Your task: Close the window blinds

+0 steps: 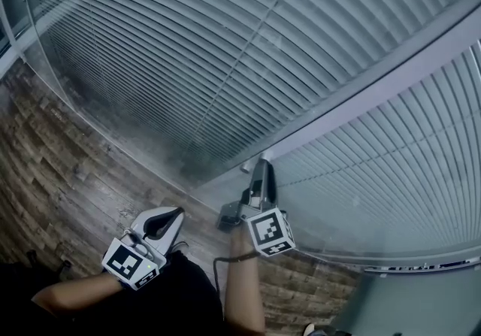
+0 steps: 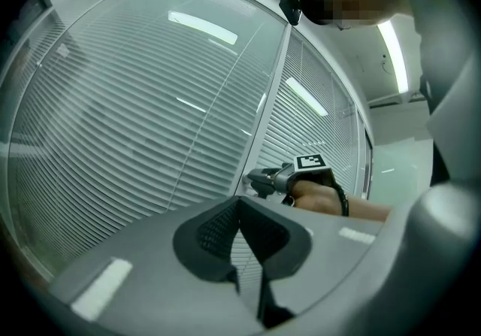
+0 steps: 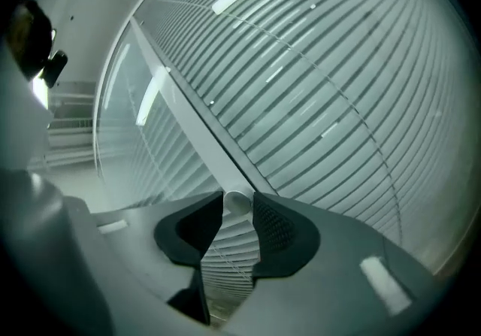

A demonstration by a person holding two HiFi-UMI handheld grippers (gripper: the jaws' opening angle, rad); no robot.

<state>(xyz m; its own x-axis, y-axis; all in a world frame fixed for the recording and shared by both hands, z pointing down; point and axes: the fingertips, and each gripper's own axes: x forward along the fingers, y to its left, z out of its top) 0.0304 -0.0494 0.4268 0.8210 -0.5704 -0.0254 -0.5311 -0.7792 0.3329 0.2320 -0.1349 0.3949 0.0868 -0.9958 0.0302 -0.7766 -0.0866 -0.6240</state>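
Window blinds [image 1: 188,49]: pale horizontal slats, lowered, two panels; small white knob [image 3: 237,202] at post [image 1: 361,98] between them.

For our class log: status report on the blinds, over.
Right gripper clamped on white knob. Left gripper shut, empty. Blinds slats show gaps. Nothing obstructing.

The blinds [image 1: 188,41] are thin, smooth slats in pale grey with a faint sheen; metal or plastic, I cannot tell. A clear glass pane [image 2: 113,101] covers them, glossy enough to mirror ceiling lights. The frame bar [image 1: 391,71] between the panes looks like smooth, matt painted metal. The floor [image 1: 68,177] shows wood-look planks, dull brown and coarse-grained. The knob [image 3: 237,203] is smooth white plastic. The left tongs [image 1: 169,216] and right tongs [image 1: 261,165] have matt grey plastic shells and black pads [image 3: 278,233] with a dimpled, rubbery surface. The marker cube [image 1: 270,231] carries flat, matt black-and-white print.
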